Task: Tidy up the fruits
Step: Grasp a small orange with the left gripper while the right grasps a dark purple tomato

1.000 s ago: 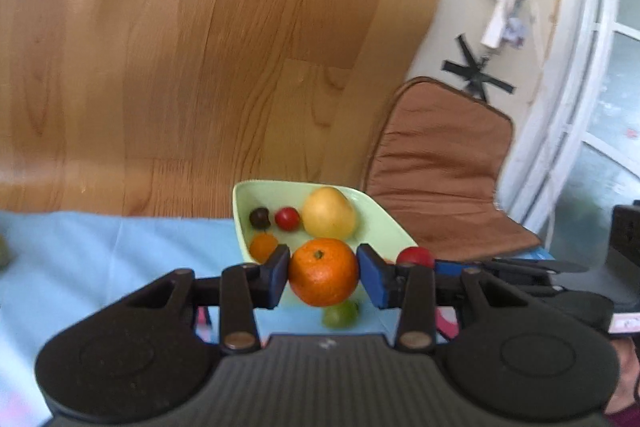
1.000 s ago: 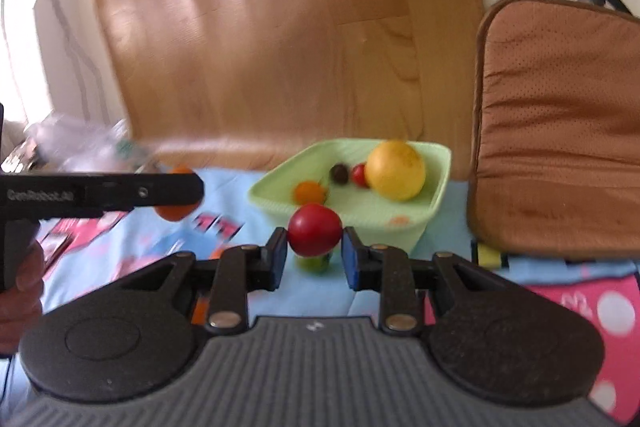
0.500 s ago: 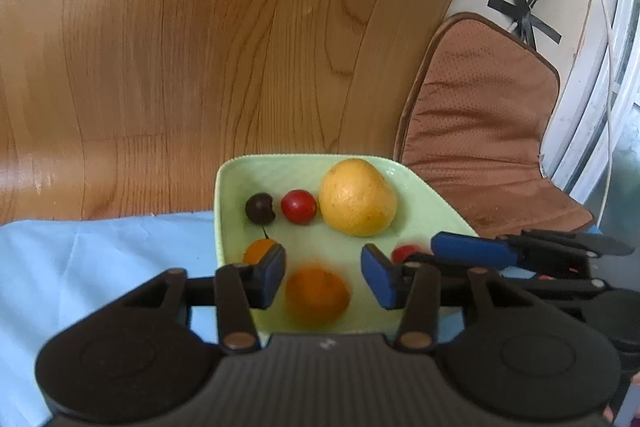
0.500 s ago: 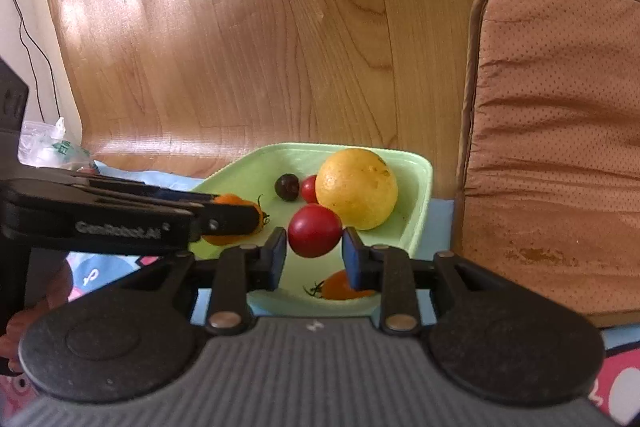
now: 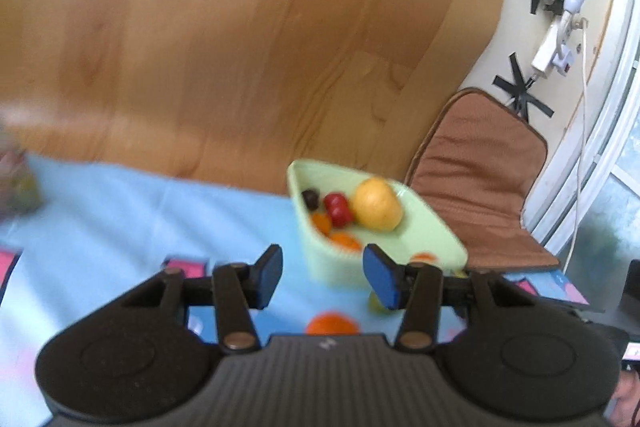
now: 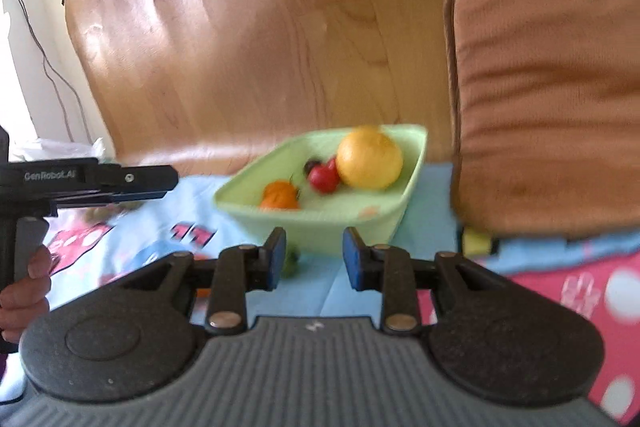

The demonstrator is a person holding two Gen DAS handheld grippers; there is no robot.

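A pale green bowl (image 5: 436, 227) (image 6: 396, 223) stands on the blue cloth. It holds a big yellow-orange fruit (image 5: 377, 203) (image 6: 369, 159), red tomatoes (image 5: 337, 209) (image 6: 323, 178), a dark fruit (image 5: 309, 196), and small orange fruits (image 5: 345, 241) (image 6: 279, 194). My left gripper (image 5: 322, 277) is open and empty, pulled back left of the bowl. An orange (image 5: 332, 323) lies on the cloth just below it. My right gripper (image 6: 314, 259) is open and empty, in front of the bowl. A small green fruit (image 6: 291, 263) lies by its left finger.
A brown seat cushion (image 5: 476, 183) (image 6: 552, 99) leans at the right against a wooden panel (image 5: 224, 39). The left gripper's body (image 6: 92, 181) and the hand holding it show at the left in the right wrist view. Pink patterned cloth (image 6: 580, 291) lies at the right.
Both grippers let their fruits go into the bowl: the orange from the left, the red tomato from the right. Both have opened and pulled back from the bowl.
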